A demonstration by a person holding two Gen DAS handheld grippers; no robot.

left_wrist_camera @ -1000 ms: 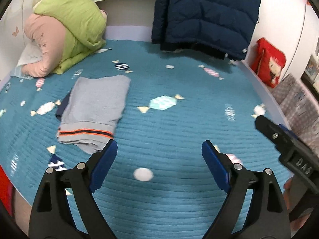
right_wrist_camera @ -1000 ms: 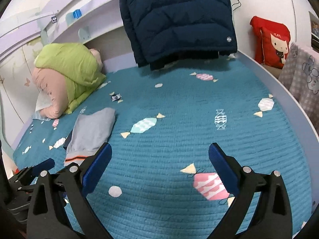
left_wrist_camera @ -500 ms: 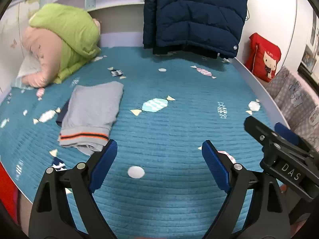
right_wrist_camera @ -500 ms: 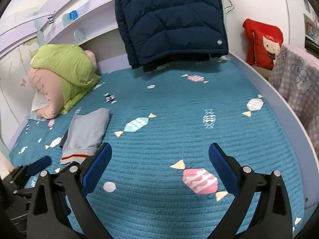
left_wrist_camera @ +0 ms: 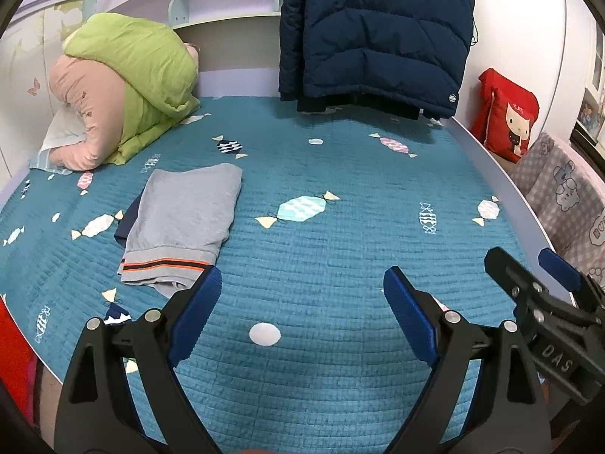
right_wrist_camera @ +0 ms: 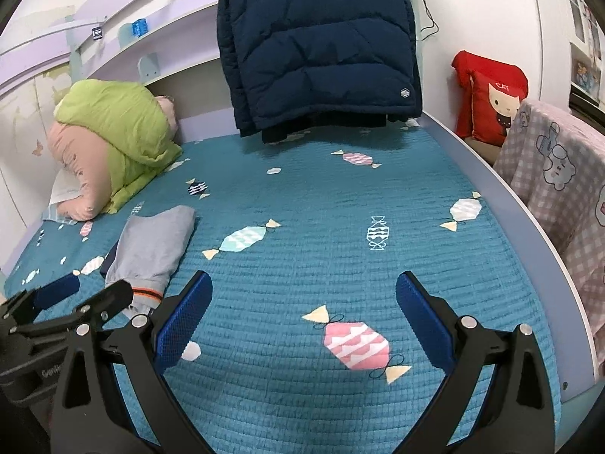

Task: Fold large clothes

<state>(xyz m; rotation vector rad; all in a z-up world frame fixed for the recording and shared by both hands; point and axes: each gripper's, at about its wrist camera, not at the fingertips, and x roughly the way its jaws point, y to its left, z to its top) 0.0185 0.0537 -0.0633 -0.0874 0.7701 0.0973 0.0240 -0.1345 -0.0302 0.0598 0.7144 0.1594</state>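
Left wrist view: the left gripper [left_wrist_camera: 298, 302] has its blue-padded fingers [left_wrist_camera: 196, 314] spread wide with nothing between them, hovering over the teal quilted bedspread [left_wrist_camera: 340, 227]. Just ahead of the left finger lies the folded grey garment [left_wrist_camera: 185, 223], a soft knit rectangle with an orange and dark stripe across its near hem, which bunches slightly at the corner closest to the finger. A dark blue cloth [left_wrist_camera: 126, 223] peeks out from under its left edge. Between the fingers, on the bedspread, is a printed white dot [left_wrist_camera: 264, 333]. To the right of the right finger the right gripper [left_wrist_camera: 529, 276] shows, its jaws also apart and empty. Far ahead a puffy navy jacket [left_wrist_camera: 374, 34] hangs over the headboard; far ahead to the left sits a rolled green and pink duvet [left_wrist_camera: 124, 87]. Ahead to the right, off the bed, is a red cushion [left_wrist_camera: 506, 113].

Right wrist view: the right gripper [right_wrist_camera: 304, 310] is wide open, holding nothing, above the bedspread [right_wrist_camera: 340, 208]. Between its fingers [right_wrist_camera: 423, 321] lies a printed pink candy shape [right_wrist_camera: 357, 342]. The grey garment [right_wrist_camera: 151, 249] lies ahead and left of the left finger, flat and folded. The left gripper [right_wrist_camera: 70, 295] sits at the left, open, near the garment's striped hem. A checked blanket [right_wrist_camera: 559, 174] drapes to the right of the bed.
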